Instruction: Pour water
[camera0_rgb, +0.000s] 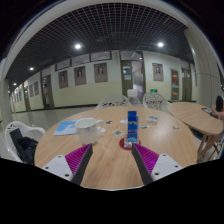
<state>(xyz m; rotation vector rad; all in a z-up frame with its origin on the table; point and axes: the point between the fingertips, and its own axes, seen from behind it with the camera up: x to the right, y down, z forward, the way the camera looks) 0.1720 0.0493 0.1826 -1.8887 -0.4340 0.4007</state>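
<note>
A clear water bottle (132, 128) with a blue label and red base stands upright on the round wooden table (110, 160), just beyond my fingertips and a little to the right. A white cup (87, 127) stands on the table to the left of the bottle, beyond my left finger. My gripper (112, 150) is open and empty, its two fingers with magenta pads spread wide over the bare tabletop. Nothing is between them.
A light blue paper (66, 127) lies on the table left of the cup. White chairs (22, 138) stand around the table. A second wooden table (196, 118) is to the right. A wall with framed pictures and doors is far behind.
</note>
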